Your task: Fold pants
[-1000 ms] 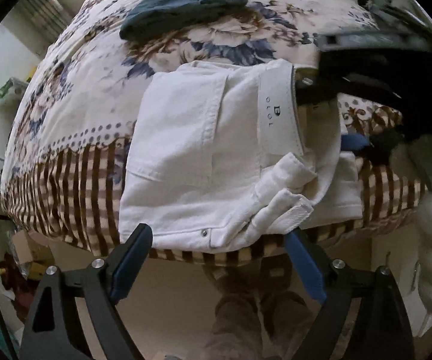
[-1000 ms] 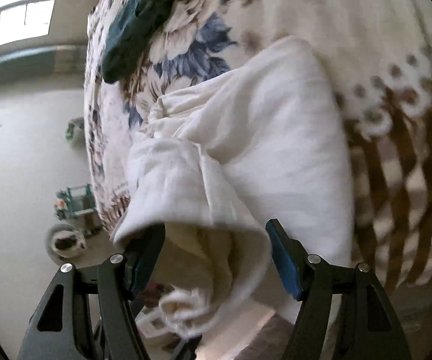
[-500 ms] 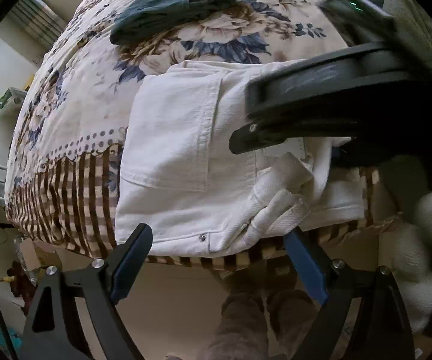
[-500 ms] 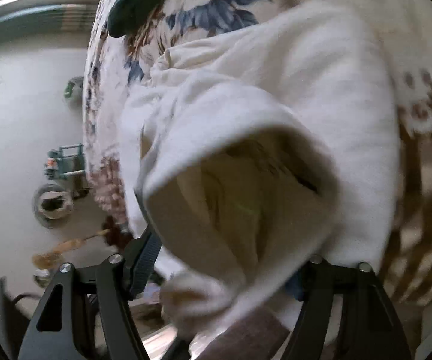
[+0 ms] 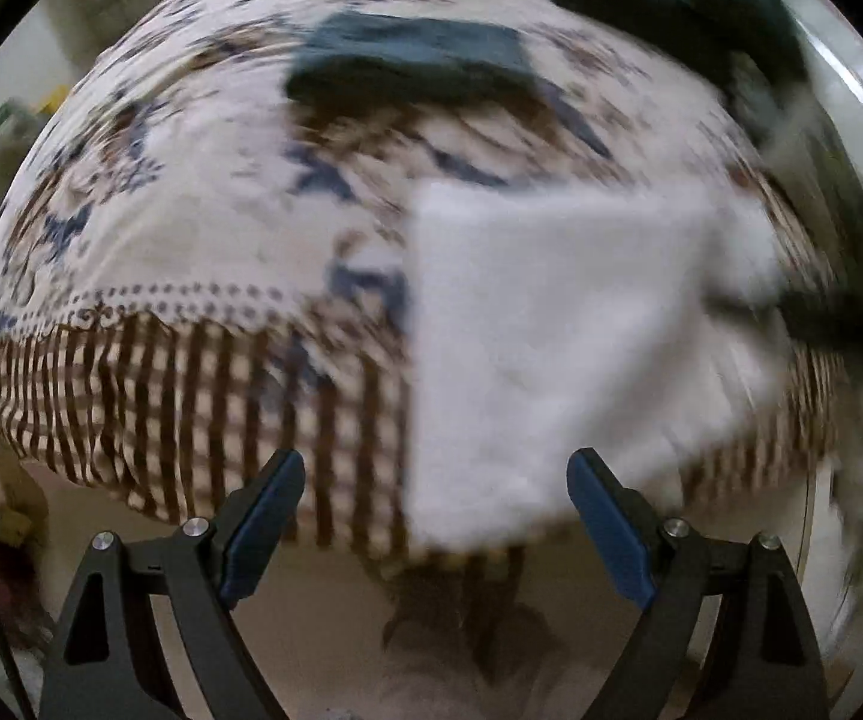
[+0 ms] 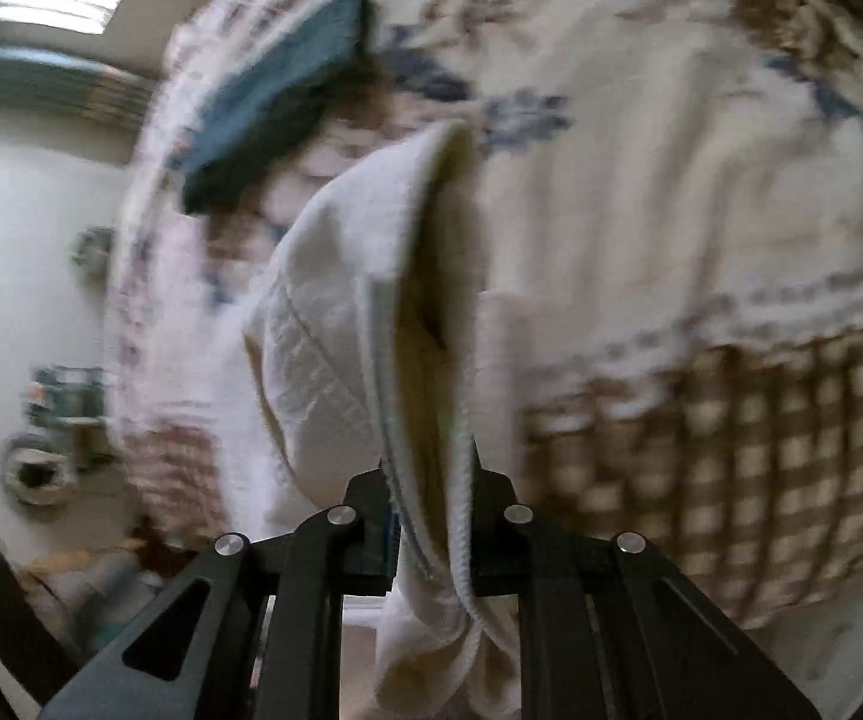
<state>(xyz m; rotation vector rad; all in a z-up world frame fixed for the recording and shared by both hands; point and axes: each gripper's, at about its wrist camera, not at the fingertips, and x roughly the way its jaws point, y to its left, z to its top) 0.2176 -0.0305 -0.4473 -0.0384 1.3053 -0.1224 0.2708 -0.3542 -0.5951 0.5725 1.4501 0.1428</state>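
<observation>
The right gripper (image 6: pixel 431 531) has gone from straddling the white cotton pants (image 6: pixel 335 354) to jaws closing on their edge, which should lift evenly toward the folded dark-green garment (image 6: pixel 275 102), while the left gripper (image 5: pixel 437 516) stands apart, empty.

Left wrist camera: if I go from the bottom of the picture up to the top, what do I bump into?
Left gripper with its open blue fingers → white pants on the flowery bedspread → folded dark teal garment.
</observation>
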